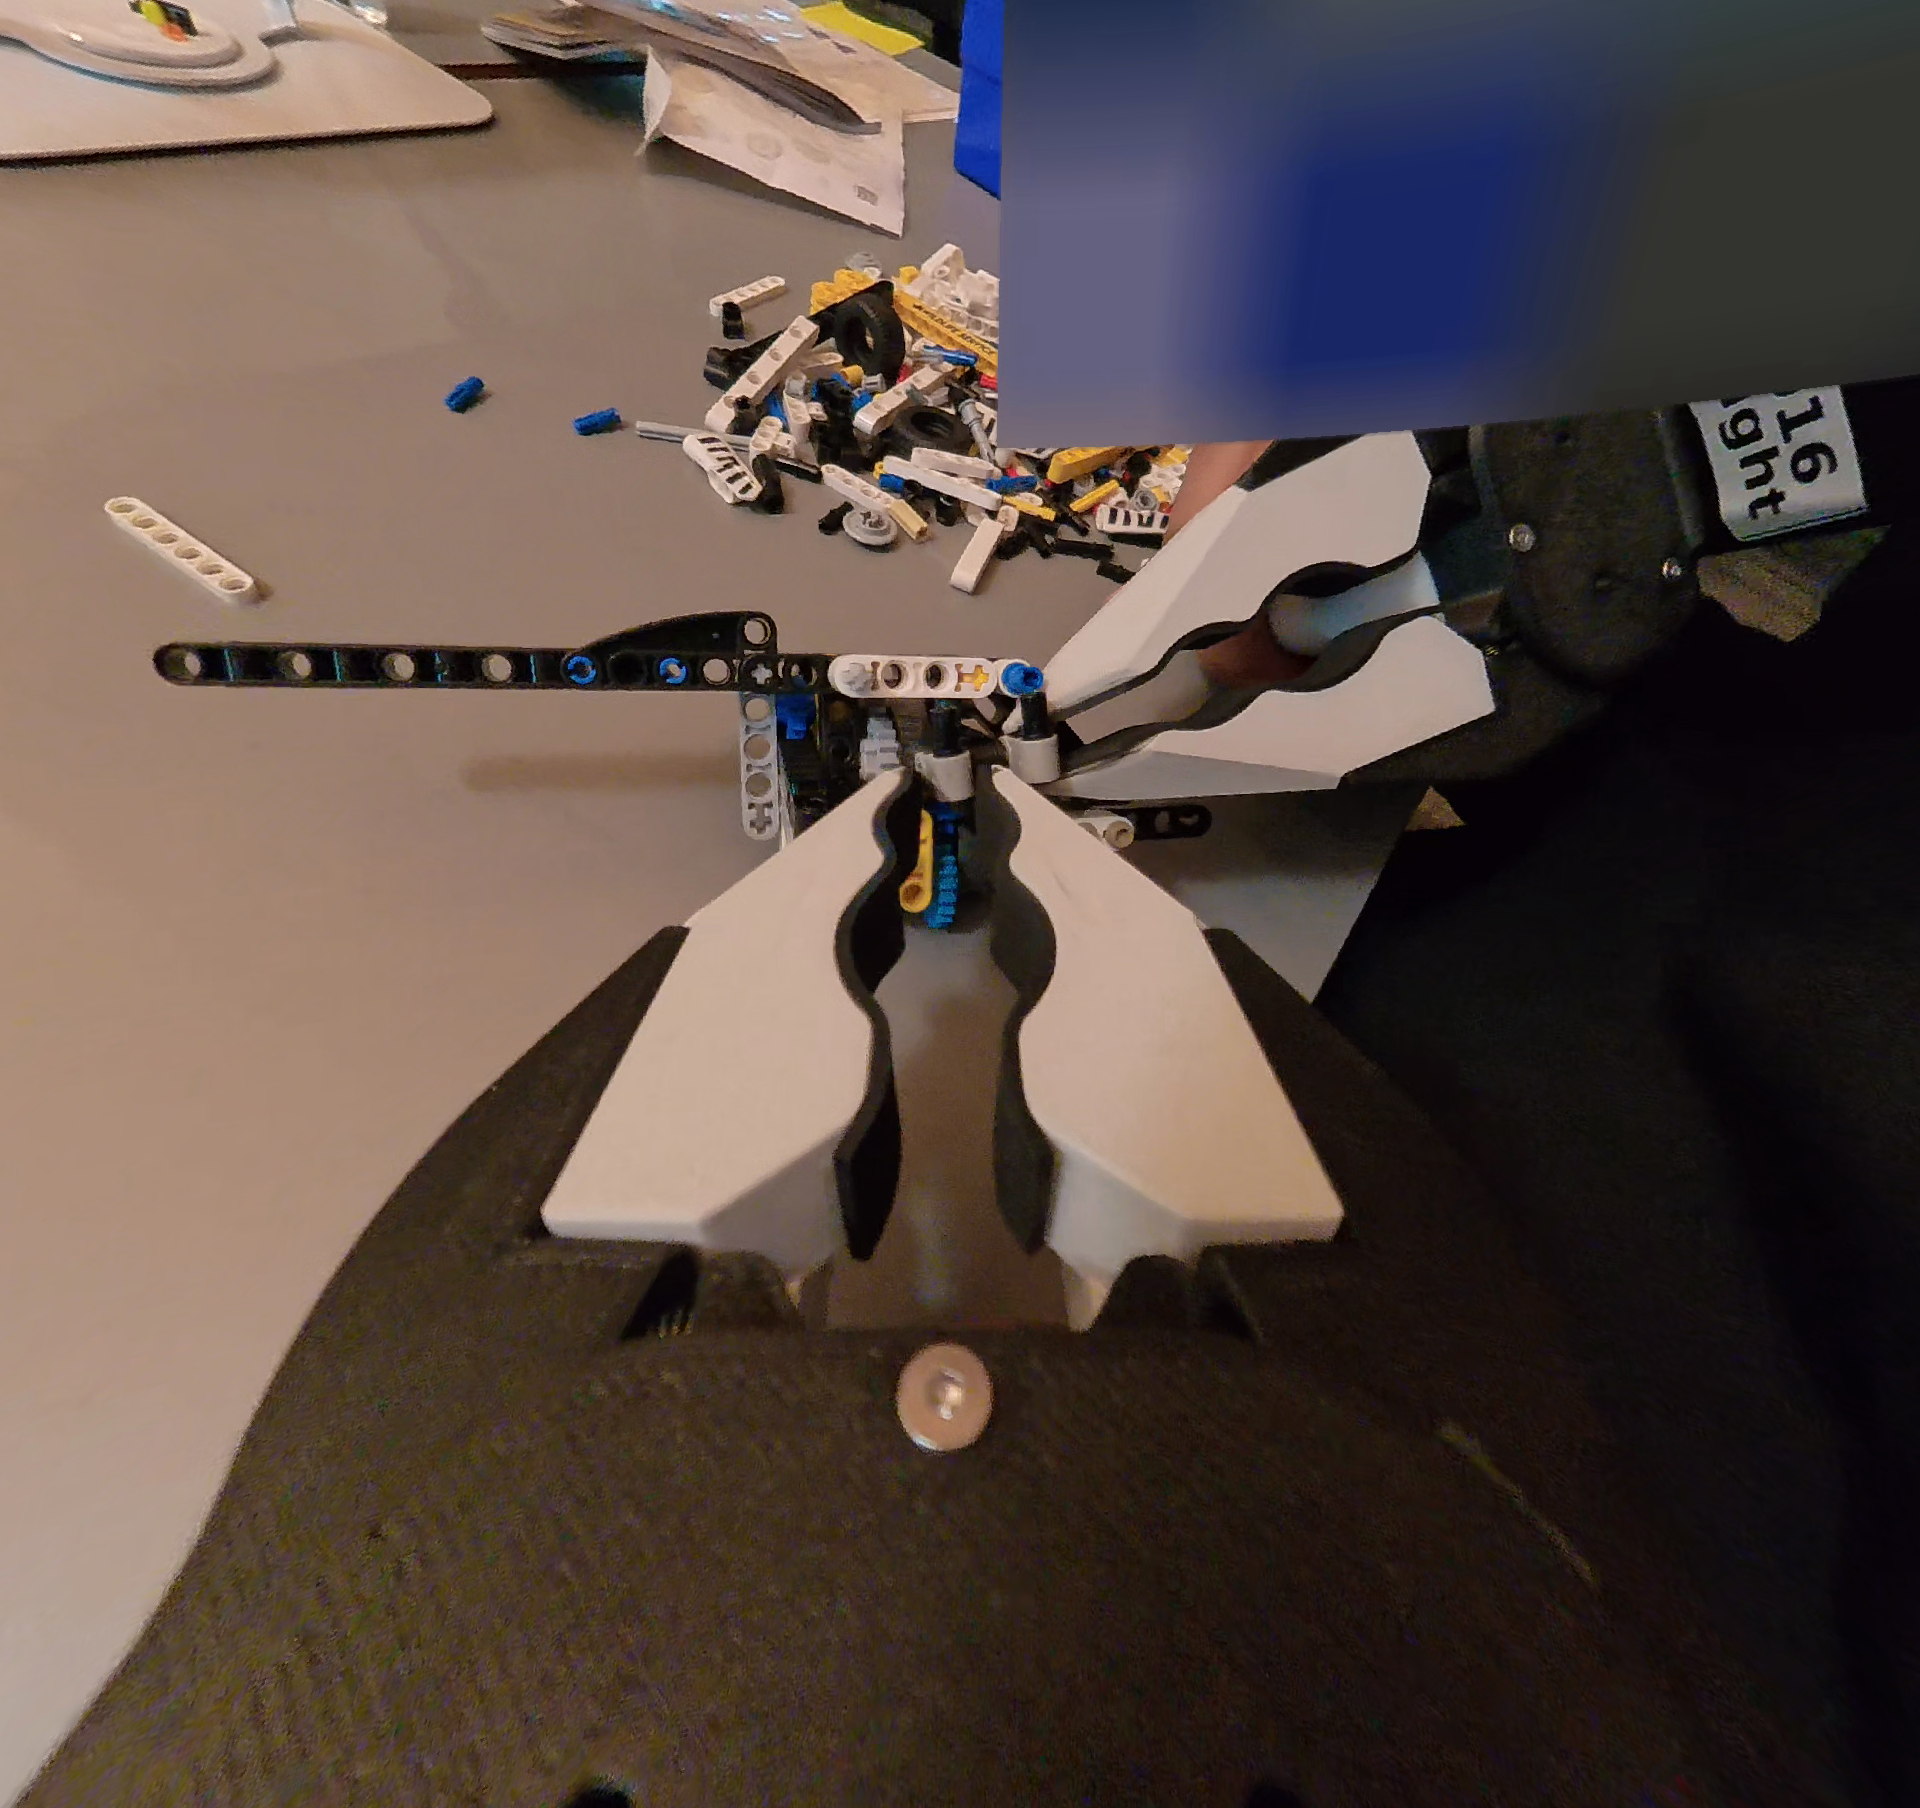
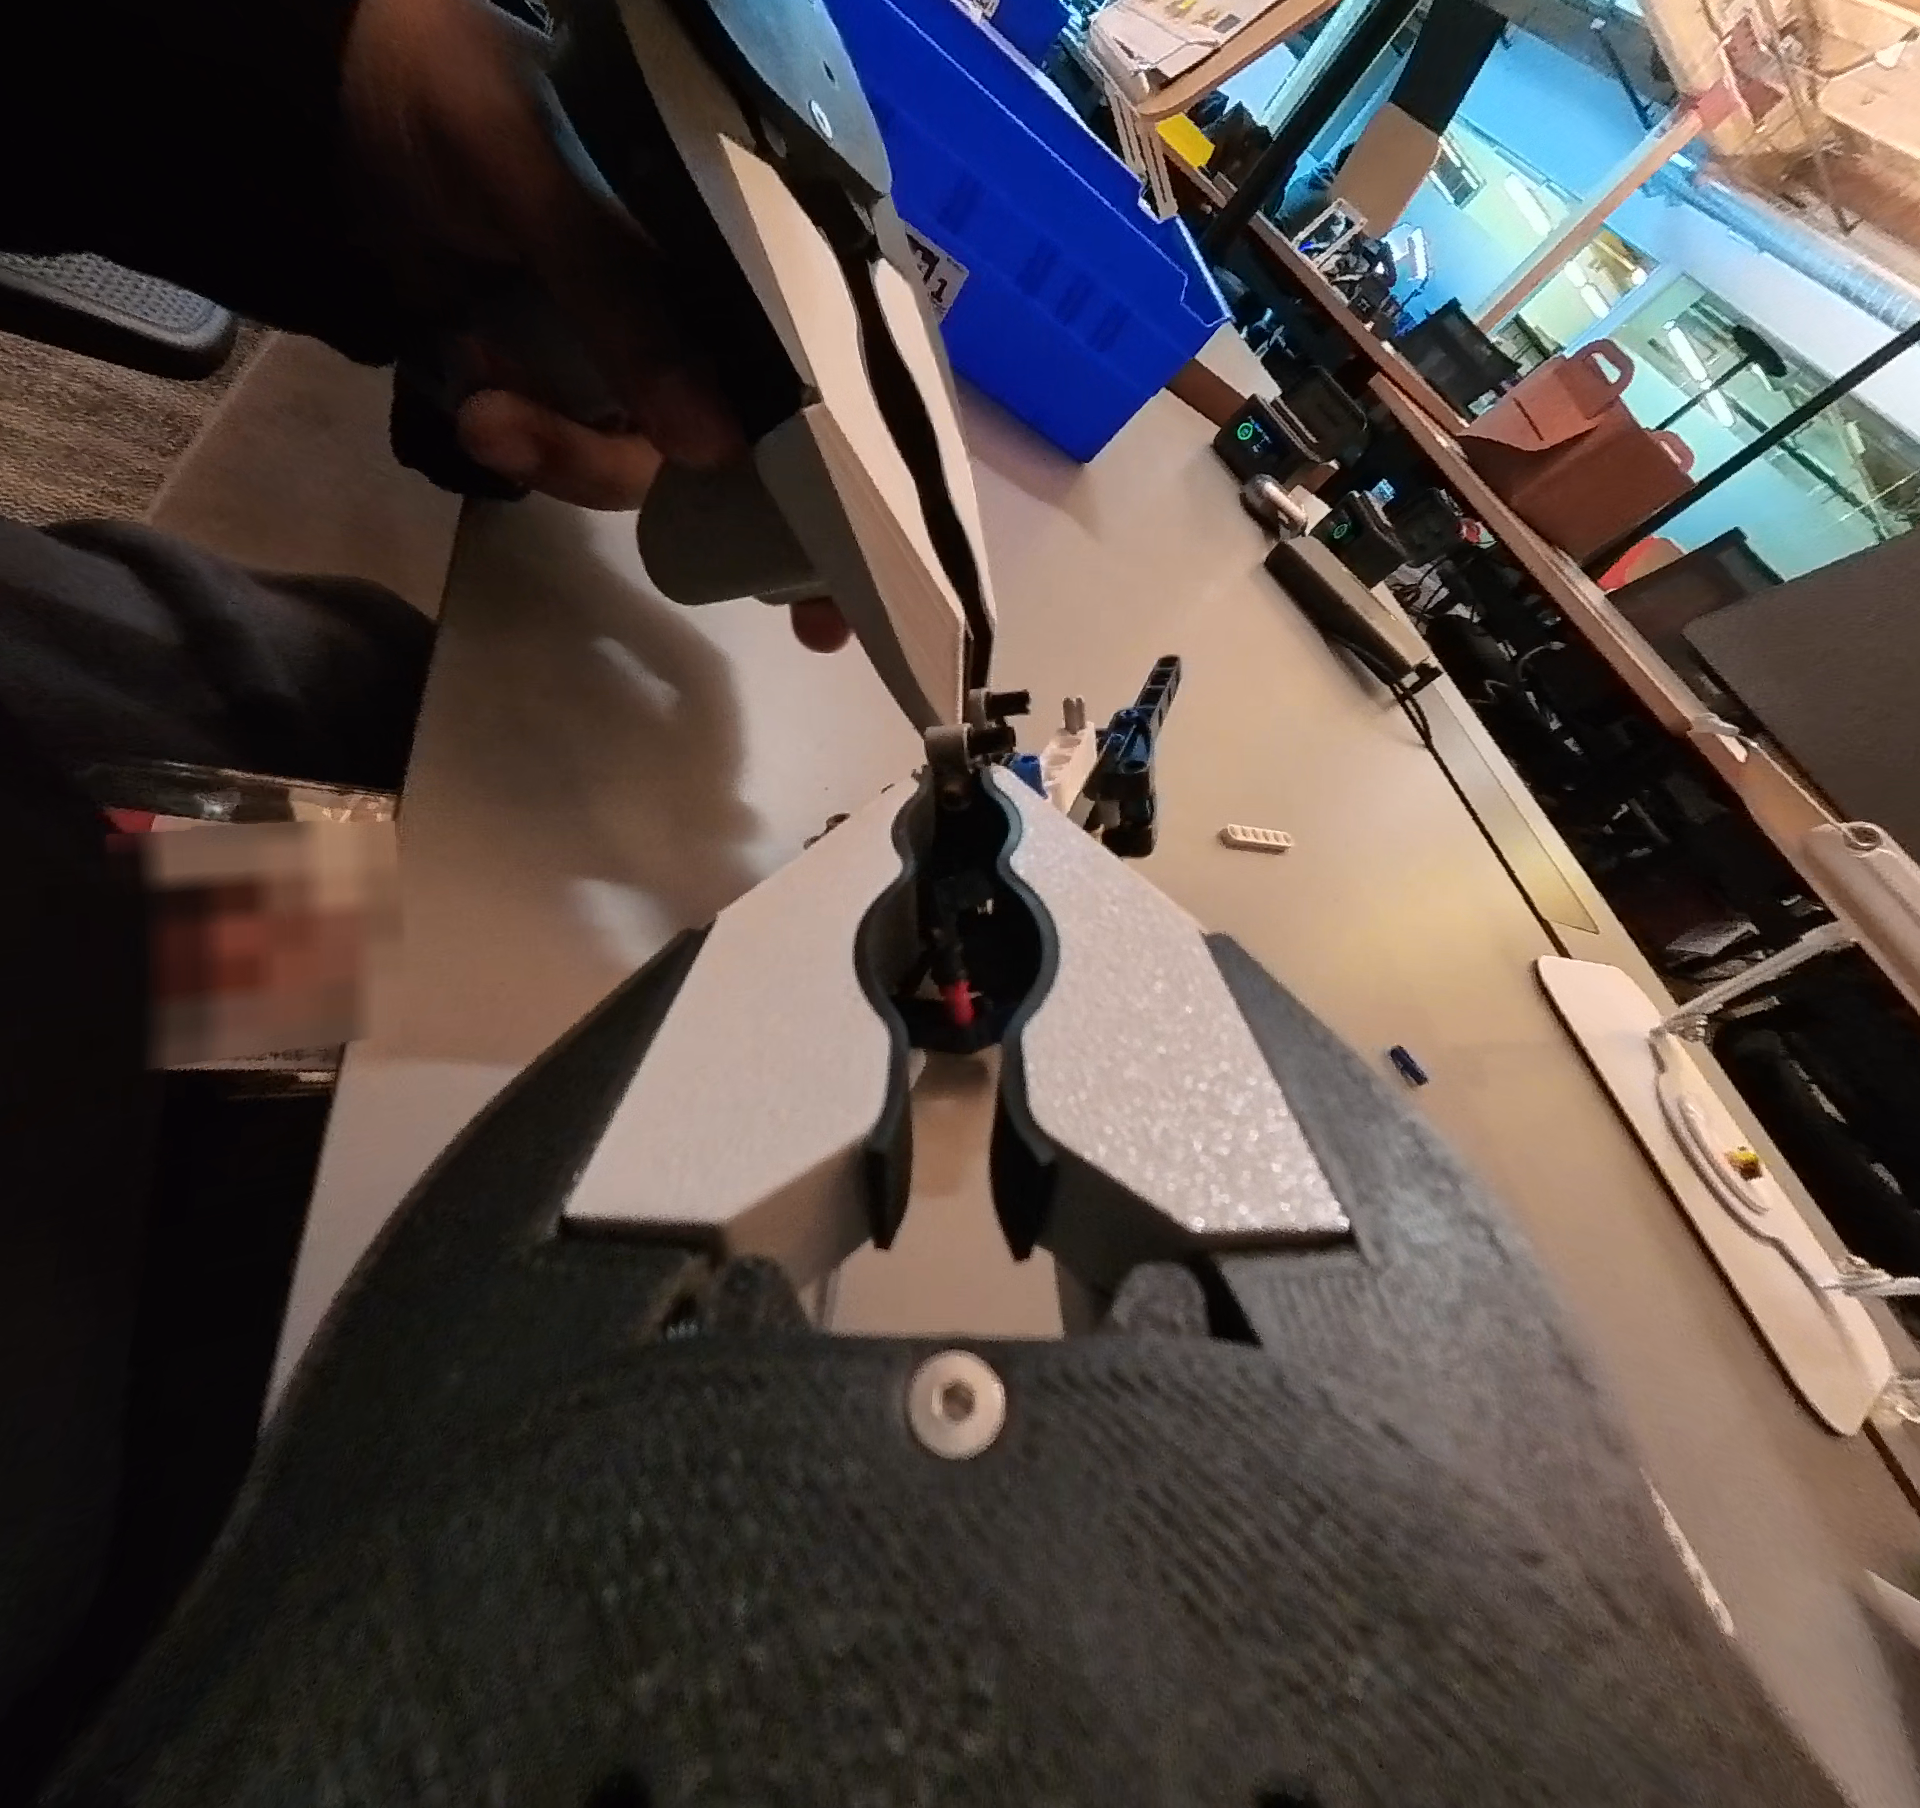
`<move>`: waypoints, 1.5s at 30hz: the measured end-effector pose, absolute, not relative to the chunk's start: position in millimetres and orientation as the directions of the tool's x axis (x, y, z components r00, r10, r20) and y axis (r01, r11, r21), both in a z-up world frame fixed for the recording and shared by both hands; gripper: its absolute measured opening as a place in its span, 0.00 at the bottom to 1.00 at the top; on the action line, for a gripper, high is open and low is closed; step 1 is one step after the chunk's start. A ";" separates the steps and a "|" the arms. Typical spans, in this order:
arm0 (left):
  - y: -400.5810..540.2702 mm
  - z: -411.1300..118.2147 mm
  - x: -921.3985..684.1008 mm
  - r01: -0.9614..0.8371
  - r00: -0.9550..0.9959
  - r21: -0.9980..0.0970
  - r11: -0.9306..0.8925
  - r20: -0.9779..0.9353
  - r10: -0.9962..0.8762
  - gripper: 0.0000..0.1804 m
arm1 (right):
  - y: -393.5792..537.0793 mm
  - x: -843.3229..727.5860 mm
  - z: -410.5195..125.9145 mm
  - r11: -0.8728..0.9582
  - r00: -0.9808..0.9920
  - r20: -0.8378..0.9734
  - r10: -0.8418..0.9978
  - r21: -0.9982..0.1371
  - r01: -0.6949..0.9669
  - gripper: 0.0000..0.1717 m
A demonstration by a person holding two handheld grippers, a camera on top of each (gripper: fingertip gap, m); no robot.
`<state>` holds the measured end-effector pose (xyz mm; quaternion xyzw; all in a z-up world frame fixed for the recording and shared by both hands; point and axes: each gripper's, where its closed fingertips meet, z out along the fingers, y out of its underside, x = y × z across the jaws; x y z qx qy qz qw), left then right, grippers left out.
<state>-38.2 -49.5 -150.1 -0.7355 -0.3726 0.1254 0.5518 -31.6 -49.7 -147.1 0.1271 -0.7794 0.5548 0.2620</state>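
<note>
Both tongs [image 1: 943,771] [image 2: 951,771] pinch the brick model [image 1: 883,719].

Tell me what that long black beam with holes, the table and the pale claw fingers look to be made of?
The long black beam looks like moulded hard plastic, glossy, with crisp round holes. The table seems a smooth grey laminate or painted board; its soft sheen leaves that open. The claw fingers look like matte white printed plastic, faintly grainy, with dark liners that may be rubber.

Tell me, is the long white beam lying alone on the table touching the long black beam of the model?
Apart. The left wrist view shows bare grey table between the loose white beam and the black beam of the model.
</note>
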 end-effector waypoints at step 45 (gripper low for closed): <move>-150.6 -158.8 -54.5 0.482 0.282 -0.876 -0.030 0.122 0.952 0.00 | -37.6 -24.4 -144.8 0.332 -0.832 0.550 0.072 -0.800 -0.500 0.00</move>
